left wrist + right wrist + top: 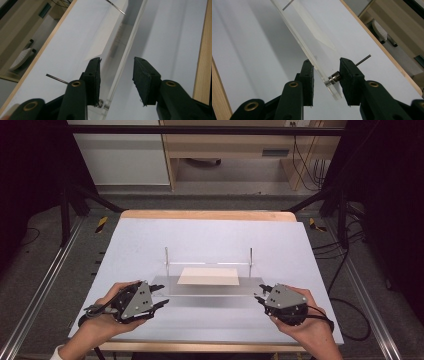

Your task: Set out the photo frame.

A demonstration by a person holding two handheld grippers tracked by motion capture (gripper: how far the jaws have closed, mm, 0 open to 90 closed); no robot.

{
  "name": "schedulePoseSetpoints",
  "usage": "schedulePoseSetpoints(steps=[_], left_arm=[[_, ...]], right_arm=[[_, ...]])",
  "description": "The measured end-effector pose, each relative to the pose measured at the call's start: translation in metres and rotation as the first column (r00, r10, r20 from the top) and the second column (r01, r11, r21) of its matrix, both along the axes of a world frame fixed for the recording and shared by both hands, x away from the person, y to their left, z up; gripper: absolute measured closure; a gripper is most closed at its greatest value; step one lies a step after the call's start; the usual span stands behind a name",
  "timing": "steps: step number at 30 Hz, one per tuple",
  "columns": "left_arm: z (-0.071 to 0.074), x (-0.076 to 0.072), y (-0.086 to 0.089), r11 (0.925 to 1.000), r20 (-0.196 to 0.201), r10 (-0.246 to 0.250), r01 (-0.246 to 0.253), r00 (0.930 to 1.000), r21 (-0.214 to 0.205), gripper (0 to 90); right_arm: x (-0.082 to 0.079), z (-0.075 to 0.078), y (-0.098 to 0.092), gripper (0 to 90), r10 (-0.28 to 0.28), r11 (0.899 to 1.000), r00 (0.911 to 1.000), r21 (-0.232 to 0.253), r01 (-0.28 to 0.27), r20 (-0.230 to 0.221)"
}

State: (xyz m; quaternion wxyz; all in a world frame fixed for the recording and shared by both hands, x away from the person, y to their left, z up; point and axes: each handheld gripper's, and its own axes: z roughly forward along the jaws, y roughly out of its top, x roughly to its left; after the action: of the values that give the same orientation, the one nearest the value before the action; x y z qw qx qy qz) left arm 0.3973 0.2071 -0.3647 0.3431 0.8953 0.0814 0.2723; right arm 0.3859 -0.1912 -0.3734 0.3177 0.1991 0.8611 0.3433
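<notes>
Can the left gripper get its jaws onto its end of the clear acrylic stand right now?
Probably yes. The left gripper sits at the end of the clear acrylic stand, jaws apart, and the plate's edge already runs between them with nothing in the way.

Bright, evenly lit table [150,240], dark surroundings, soft focus.

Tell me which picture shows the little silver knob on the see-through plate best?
The right gripper view: the silver knob sits close up on the clear plate, between the right gripper's jaws. The left gripper view catches another such knob, half hidden behind a jaw. In the high view the knobs are too small to tell.
</notes>
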Motion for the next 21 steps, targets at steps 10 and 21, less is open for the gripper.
schedulePoseSetpoints(steps=[10, 21], left_arm=[[0.000, 0.009, -0.002, 0.9997, 0.034, 0.017, -0.018, 0.9993, 0.019, 69.3], [-0.002, 0.011, -0.003, 0.9992, 0.049, 0.013, -0.015, 0.9987, 0.038, 69.8]], right_arm=[[0.005, 0.006, 0.000, 65.7, -0.003, 1.000, 0.9998, 0.008, 0.003, -0.020], [0.006, 0.008, 0.000, 65.8, -0.002, 1.000, 0.9996, 0.003, 0.002, -0.027]])
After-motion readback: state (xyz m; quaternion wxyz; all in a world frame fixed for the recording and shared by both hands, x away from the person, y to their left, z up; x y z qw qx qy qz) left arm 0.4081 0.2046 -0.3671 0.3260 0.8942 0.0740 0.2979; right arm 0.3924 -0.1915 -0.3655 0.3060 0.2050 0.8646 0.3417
